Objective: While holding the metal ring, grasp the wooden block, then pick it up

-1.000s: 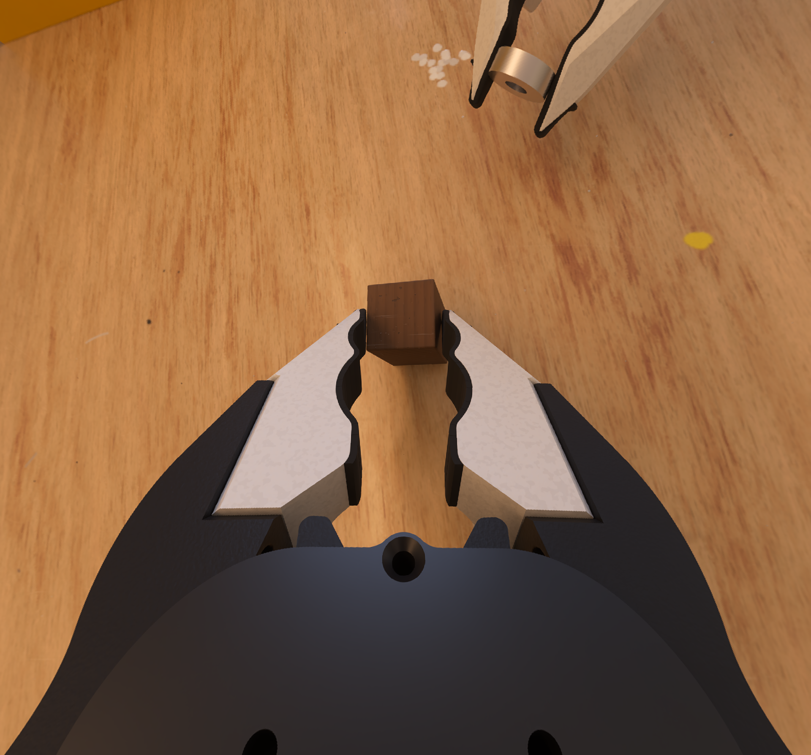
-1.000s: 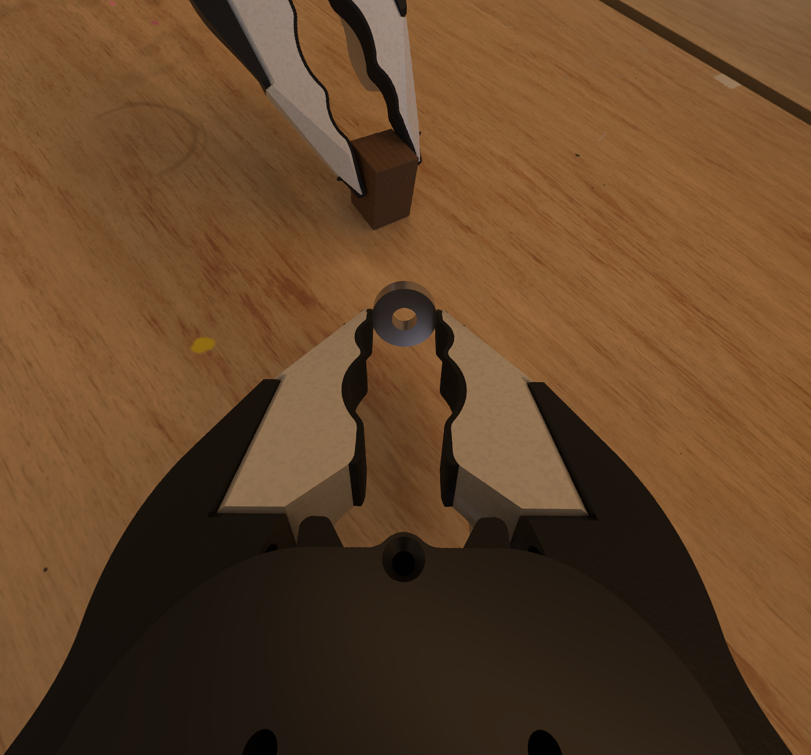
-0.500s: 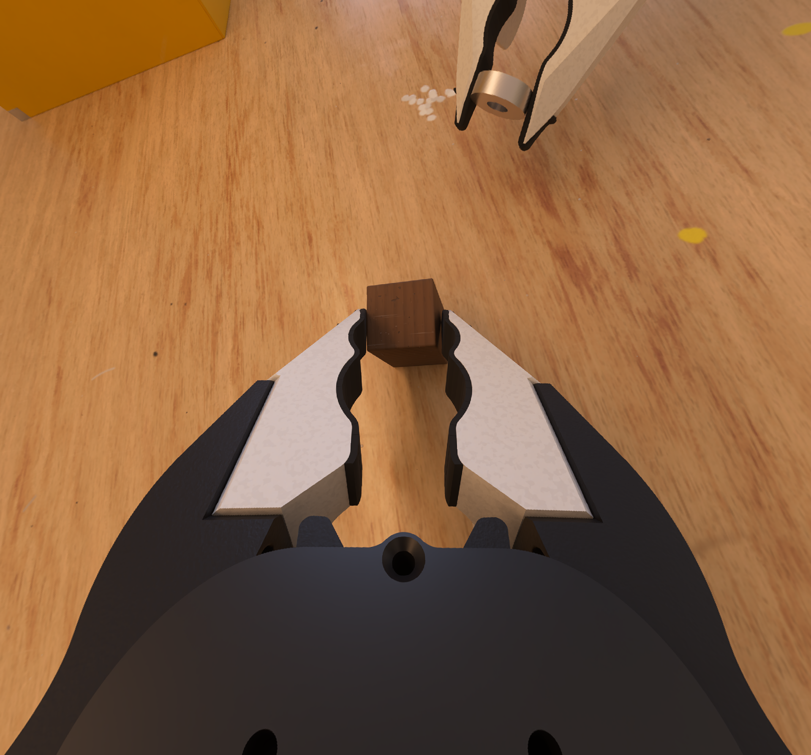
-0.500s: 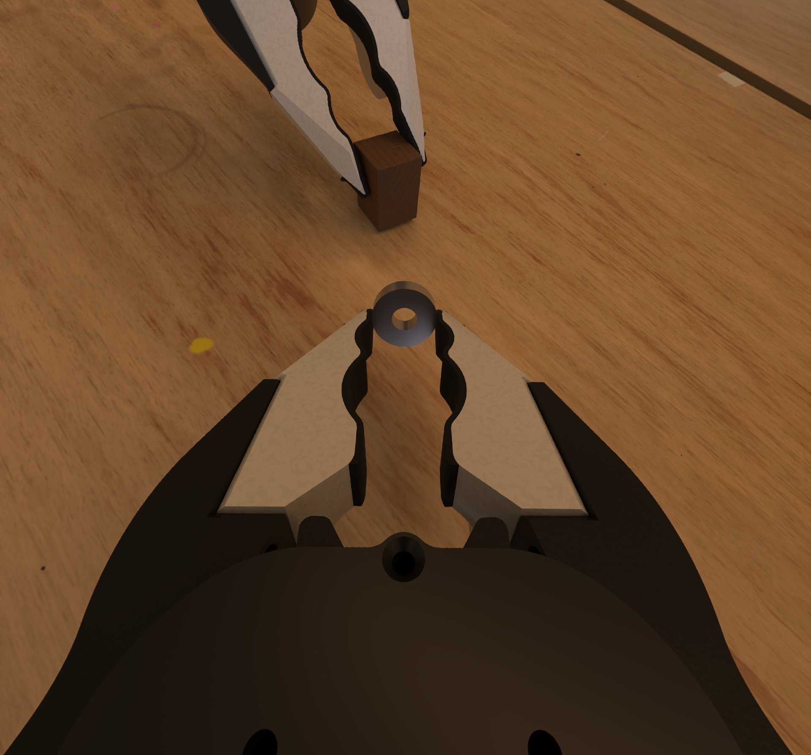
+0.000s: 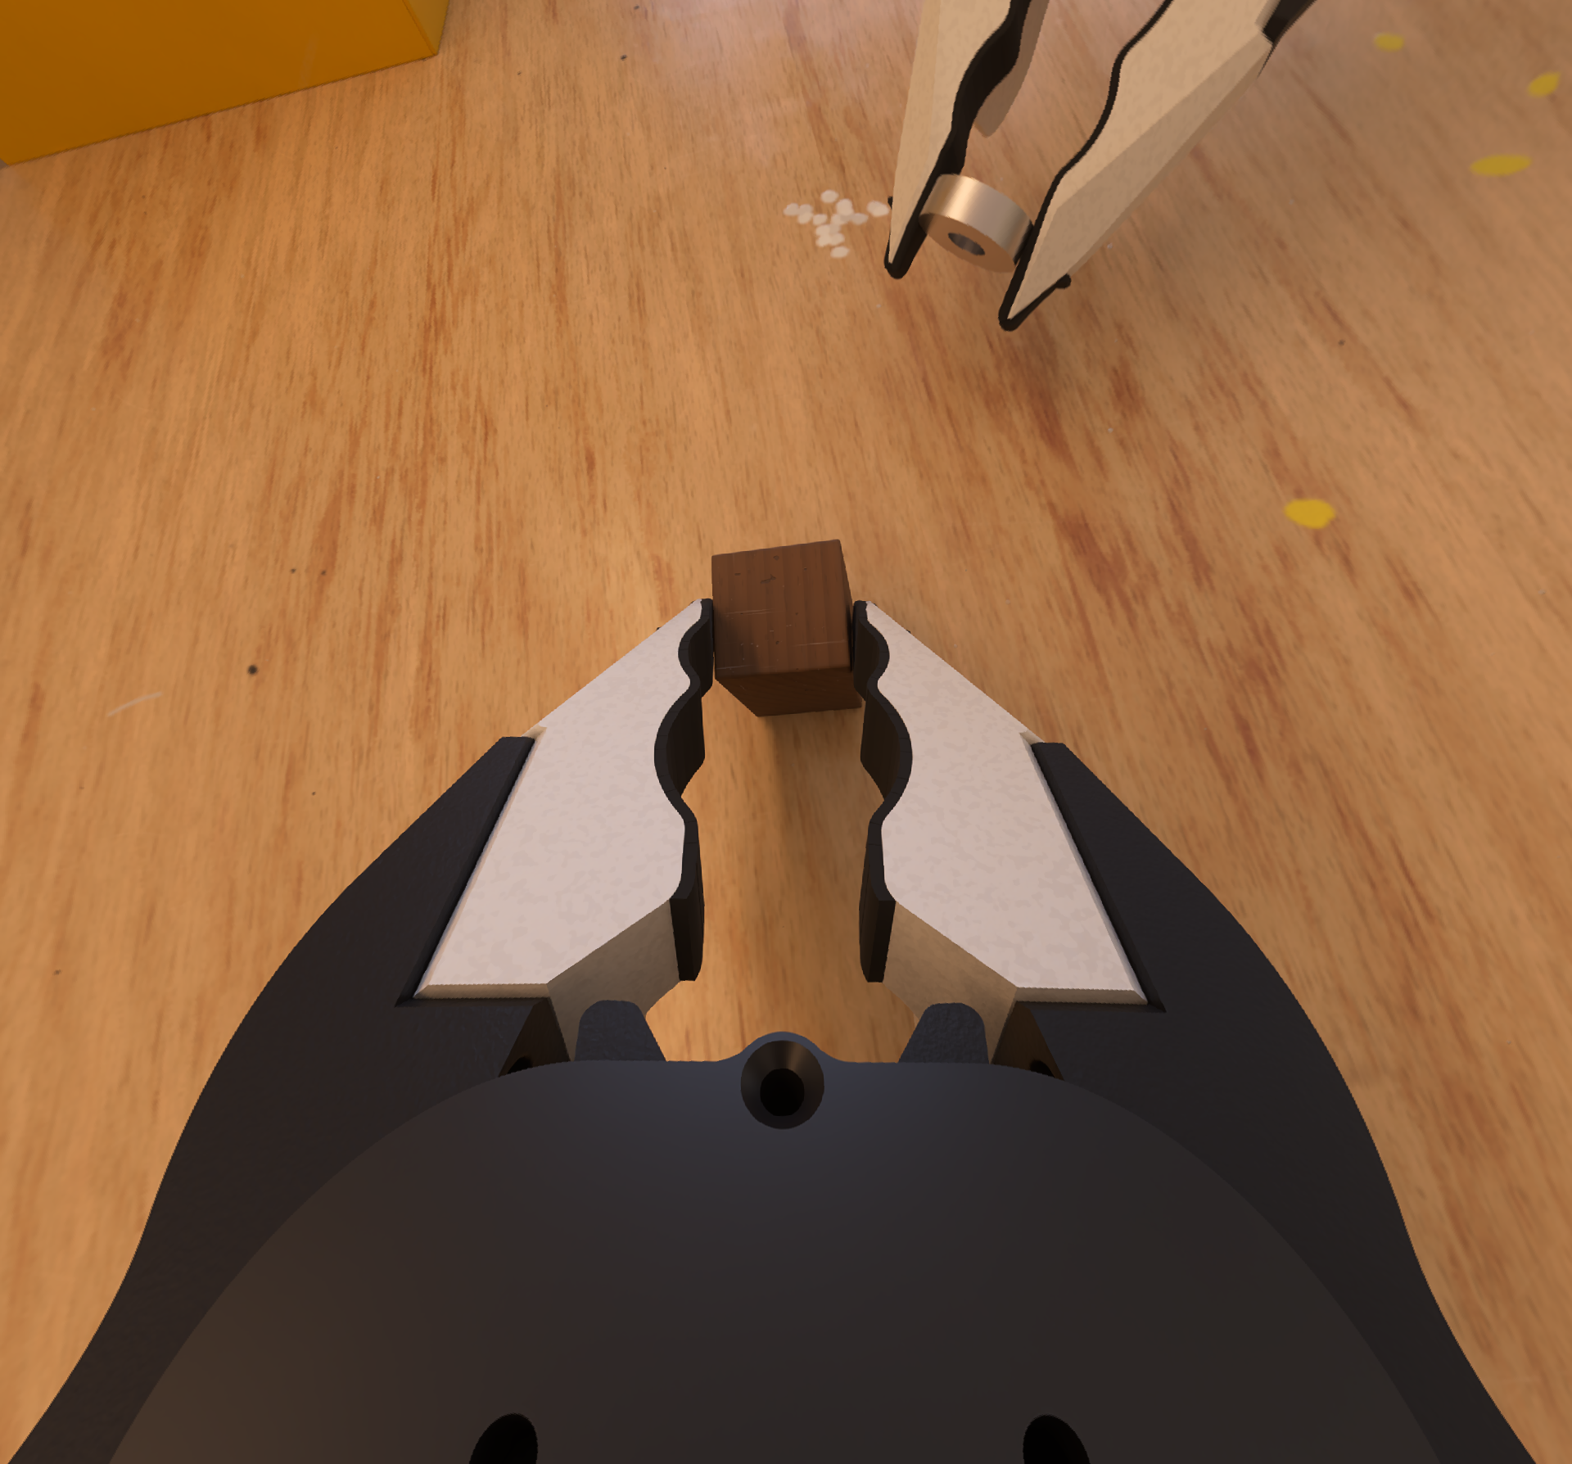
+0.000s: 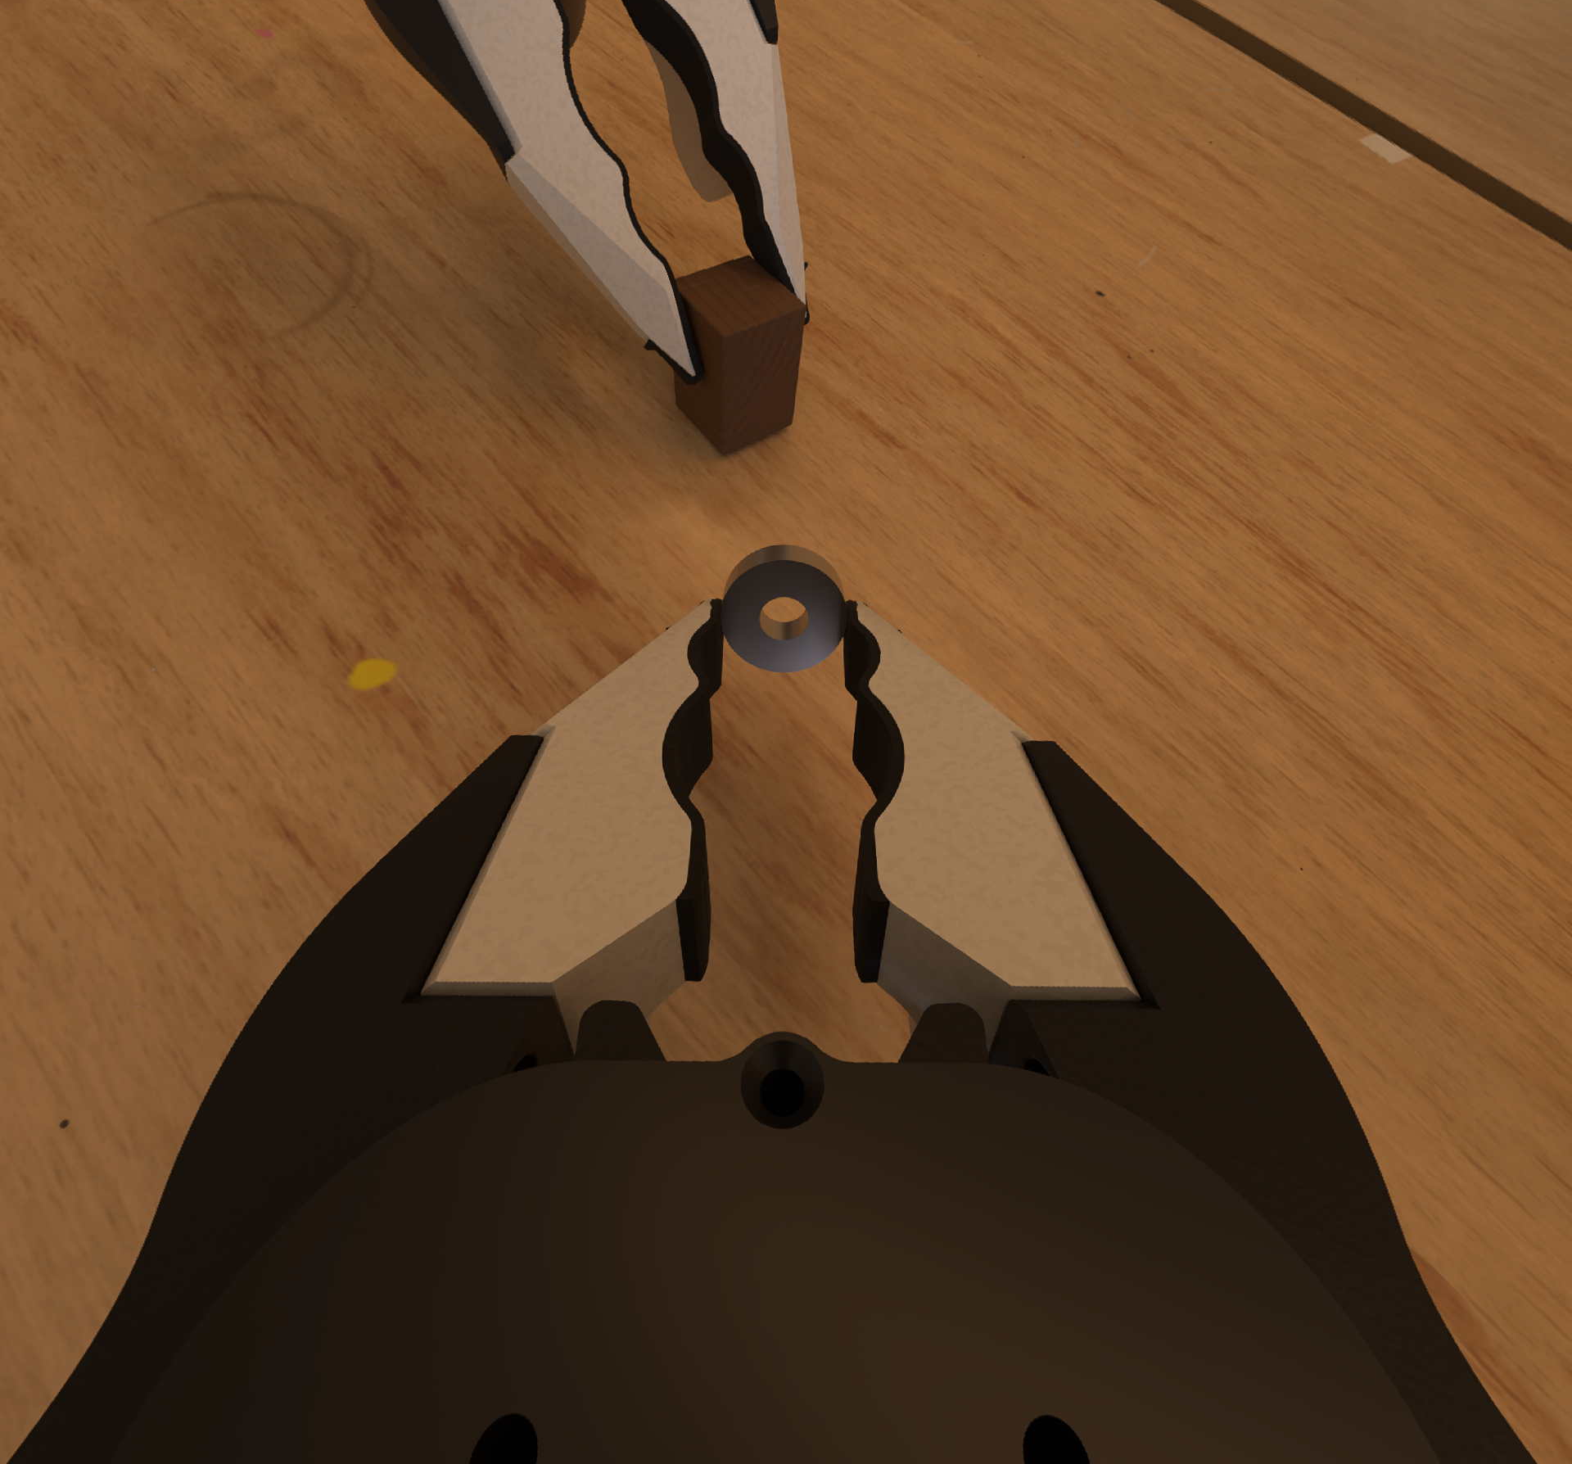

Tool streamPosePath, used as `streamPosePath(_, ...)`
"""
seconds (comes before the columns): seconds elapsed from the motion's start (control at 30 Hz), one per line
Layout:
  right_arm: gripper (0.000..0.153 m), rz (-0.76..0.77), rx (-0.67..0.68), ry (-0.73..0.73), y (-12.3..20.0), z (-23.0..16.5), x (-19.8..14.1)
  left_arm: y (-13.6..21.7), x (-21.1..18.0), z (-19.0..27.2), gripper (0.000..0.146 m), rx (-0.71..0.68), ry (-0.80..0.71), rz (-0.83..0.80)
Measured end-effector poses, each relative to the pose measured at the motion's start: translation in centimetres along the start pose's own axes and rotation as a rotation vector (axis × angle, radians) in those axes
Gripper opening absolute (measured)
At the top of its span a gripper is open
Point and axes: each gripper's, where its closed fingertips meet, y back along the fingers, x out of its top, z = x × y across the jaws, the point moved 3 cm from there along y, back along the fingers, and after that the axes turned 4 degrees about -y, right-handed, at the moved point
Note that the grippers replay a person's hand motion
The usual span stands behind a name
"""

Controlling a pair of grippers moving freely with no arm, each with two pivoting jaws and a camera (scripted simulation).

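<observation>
My left gripper [image 5: 782,623] is shut on the dark brown wooden block [image 5: 783,625], which sits between its white fingertips, lifted a little above the wooden table. In the right wrist view the same block [image 6: 748,368] hangs in the left gripper [image 6: 742,334] just above the table, with a thin shadow under it. My right gripper [image 6: 783,619] is shut on the metal ring [image 6: 783,617], its hole facing the camera. In the left wrist view the right gripper [image 5: 965,266] holds the ring [image 5: 974,224] at the upper right, above the table.
A yellow-orange box [image 5: 196,2] stands at the upper left of the left wrist view. White specks [image 5: 834,219] and yellow spots [image 5: 1310,513] mark the wooden table [image 5: 425,402]. A dark seam [image 6: 1276,62] crosses the table at the right wrist view's upper right.
The left gripper has risen with the block: the table looks farther, more of the yellow box shows. In the right wrist view the block has lifted slightly. The right gripper still holds the ring.
</observation>
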Motion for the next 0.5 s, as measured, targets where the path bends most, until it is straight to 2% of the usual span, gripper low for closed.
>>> streamPosePath(0.23, 0.028, 0.0, -0.005, -0.01, -0.01, 0.05, -0.03, -0.06, -0.07, -0.34, 0.032, -0.016, -0.016, 0.026)
streamPosePath(0.5, 0.028, 0.005, -0.036, 0.054, 0.01, -0.11, -0.11, 0.05, -0.05, -0.2, 0.032, 0.029, -0.055, 0.038)
